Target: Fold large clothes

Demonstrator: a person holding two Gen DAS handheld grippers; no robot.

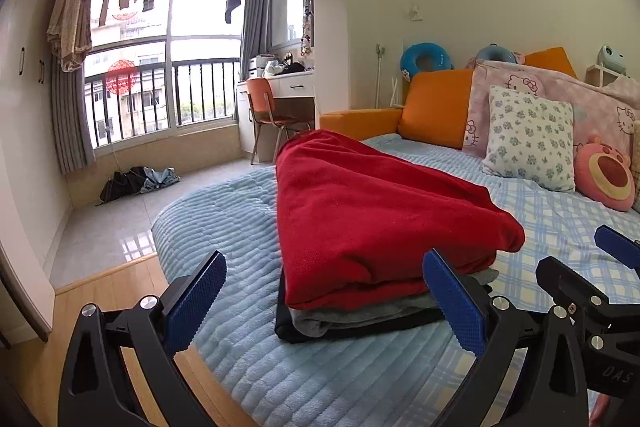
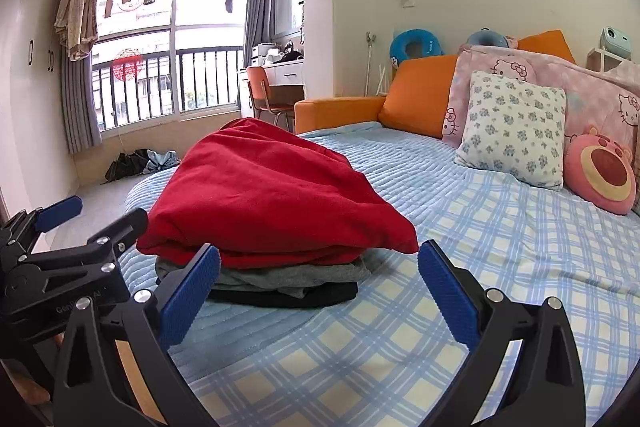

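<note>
Only lettering I can make out is "DAS" on the black body of the right gripper (image 1: 618,253), plus the Hello Kitty print on the pink blanket (image 2: 520,75). The folded red fleece garment (image 1: 372,211) tops a grey and black stack on the light blue bed (image 2: 460,227), its long axis running toward the window. Left gripper (image 1: 324,301) and right gripper both sit just in front of it, jaws wide apart, holding nothing.

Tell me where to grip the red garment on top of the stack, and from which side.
Probably the near folded edge of the red garment, from the front, low along the bed. That edge overhangs the grey garment and black garment beneath, so a finger can likely slip under. Both the left tool and right tool are open, facing it.
</note>
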